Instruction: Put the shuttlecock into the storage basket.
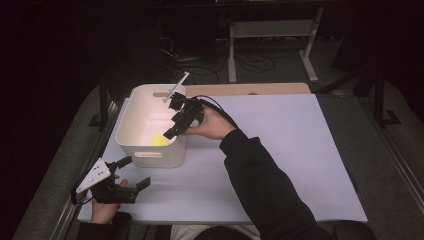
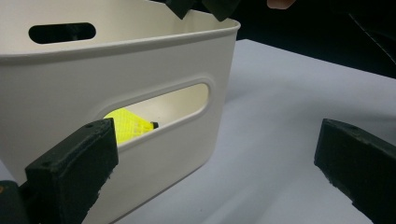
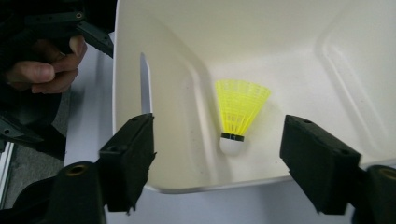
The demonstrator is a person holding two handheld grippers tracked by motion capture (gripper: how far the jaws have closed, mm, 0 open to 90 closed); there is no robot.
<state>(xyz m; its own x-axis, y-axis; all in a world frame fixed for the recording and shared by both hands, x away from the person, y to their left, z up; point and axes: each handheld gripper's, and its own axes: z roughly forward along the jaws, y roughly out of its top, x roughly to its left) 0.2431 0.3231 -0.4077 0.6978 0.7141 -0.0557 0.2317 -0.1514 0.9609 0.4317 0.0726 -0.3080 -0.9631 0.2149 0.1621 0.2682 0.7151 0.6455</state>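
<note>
Shuttlecock first: from the high view we see the yellow plastic shuttlecock (image 1: 160, 139) lying on the floor of the cream plastic bin with slotted handles (image 1: 131, 120), toward its near wall, on the left part of the white table (image 1: 280, 150). Our right gripper (image 1: 176, 120) hangs over the bin's right rim, tipped down toward the shuttlecock, which lies just below and to the left of it. Our left gripper (image 1: 135, 172) rests at the table's near left corner, outside the bin and apart from it, so the right hand is plainly the nearer.

In the left gripper view, we look between spread jaws with nothing in them, and glimpse the shuttlecock (image 2: 127, 124) through the bin's handle slot (image 2: 187, 100).

In the right gripper view, the jaws stand spread and empty above the bin (image 3: 299, 42). The shuttlecock (image 3: 238, 114) lies between and beyond them, its long axis running away from us, white cork tip nearest, skirt flaring farther off. We judge any regrasp would mean going straight down along that line.
</note>
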